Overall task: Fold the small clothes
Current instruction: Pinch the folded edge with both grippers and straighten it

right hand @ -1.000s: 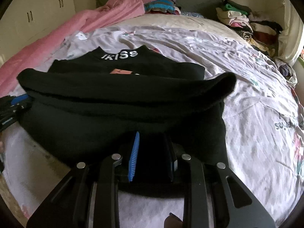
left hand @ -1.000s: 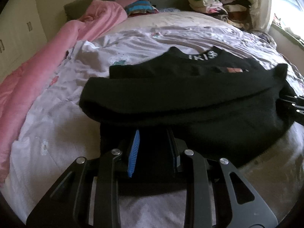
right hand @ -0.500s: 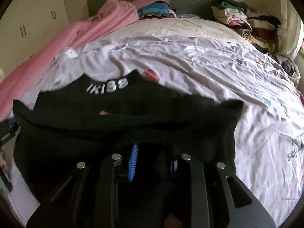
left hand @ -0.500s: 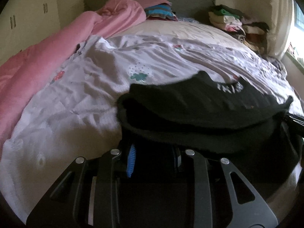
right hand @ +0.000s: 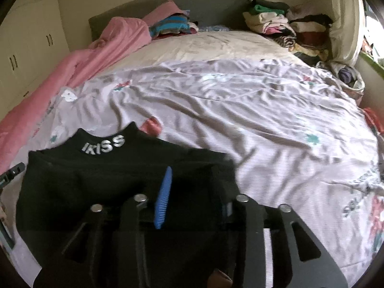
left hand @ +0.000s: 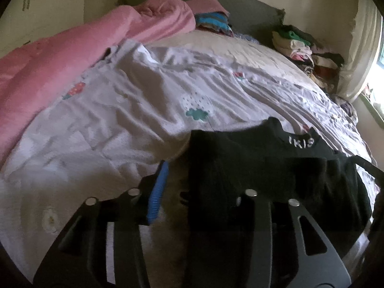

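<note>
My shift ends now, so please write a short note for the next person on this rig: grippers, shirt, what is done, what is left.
Left gripper: open, at the shirt's left edge; cloth lies over one finger.
Right gripper: open, low over the shirt's right part.
Shirt: black, flat on the sheet, collar on the far side.
Done: it looks folded over once.
Left: draw both grippers clear, check the fold, probably fold again.
</note>
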The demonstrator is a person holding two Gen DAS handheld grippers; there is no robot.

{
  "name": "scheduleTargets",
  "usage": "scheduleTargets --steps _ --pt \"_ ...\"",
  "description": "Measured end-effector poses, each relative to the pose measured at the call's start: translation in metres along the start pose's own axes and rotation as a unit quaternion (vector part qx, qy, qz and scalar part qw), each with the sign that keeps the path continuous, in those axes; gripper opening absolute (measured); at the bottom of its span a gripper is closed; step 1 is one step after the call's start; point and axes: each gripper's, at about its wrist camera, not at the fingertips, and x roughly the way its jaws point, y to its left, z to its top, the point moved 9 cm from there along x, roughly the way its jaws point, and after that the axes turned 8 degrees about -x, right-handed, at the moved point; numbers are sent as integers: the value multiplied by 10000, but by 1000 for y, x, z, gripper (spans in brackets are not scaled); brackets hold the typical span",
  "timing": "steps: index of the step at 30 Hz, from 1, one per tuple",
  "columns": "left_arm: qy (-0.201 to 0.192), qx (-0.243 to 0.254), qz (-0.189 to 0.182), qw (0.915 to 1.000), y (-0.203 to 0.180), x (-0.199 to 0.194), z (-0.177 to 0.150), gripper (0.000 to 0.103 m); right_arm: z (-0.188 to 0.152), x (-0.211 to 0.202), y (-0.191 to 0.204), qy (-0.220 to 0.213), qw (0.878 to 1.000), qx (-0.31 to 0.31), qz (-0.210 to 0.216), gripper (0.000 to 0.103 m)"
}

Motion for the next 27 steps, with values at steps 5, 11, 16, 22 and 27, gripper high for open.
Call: scheduleTargets --steps 5,11,16,22,27 --pt "266 183 6 9995 -8 21 -6 45 -15 10 -12 282 9996 -59 -70 41" --pt "190 347 2 9992 -13 16 -6 6 -21 22 -8 334 9993 22 158 17" --pt "-203 372 -27 9991 -11 -6 7 4 -8 -5 -10 -151 9995 141 219 8" --pt "-547 -26 -286 9981 -2 -31 32 3 28 -34 -20 -704 9966 291 303 8" --pt "-491 -58 -66 9988 2 -10 33 3 39 -21 -22 -743 9959 437 288 8"
